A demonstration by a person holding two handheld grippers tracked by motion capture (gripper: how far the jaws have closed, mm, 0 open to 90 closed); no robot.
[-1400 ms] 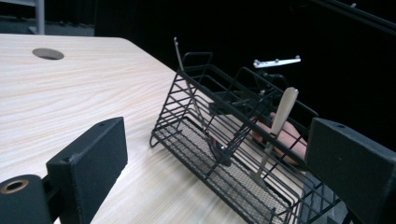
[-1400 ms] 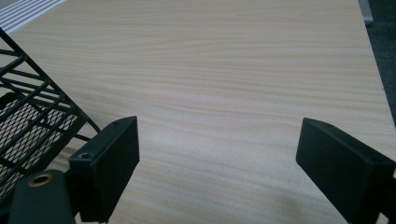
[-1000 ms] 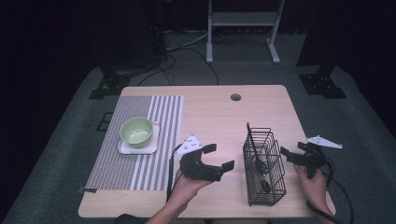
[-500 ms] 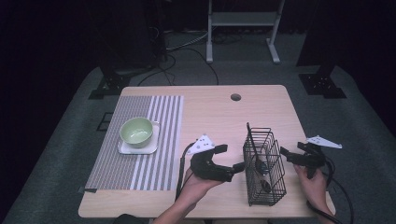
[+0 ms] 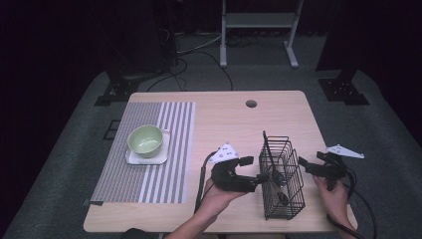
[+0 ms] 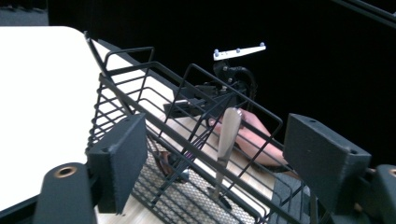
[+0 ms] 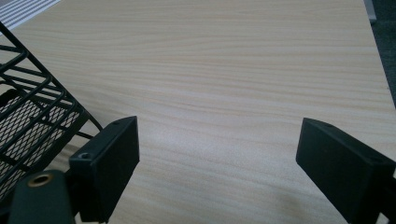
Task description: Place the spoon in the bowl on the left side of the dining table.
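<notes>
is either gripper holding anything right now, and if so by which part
Nothing is held. The left gripper is open beside the wire basket, jaws wide apart; the right gripper is open over bare table.

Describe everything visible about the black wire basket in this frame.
The black wire basket is a tall, narrow rectangular caddy of thin dark metal rods with a fine mesh floor. It stands upright on the wooden table near the front right. At least one metal utensil with a pale rounded handle leans inside. The left gripper is at its left side, jaws open astride the near rim; the right gripper is close on its right, open, apparently not touching.
</notes>
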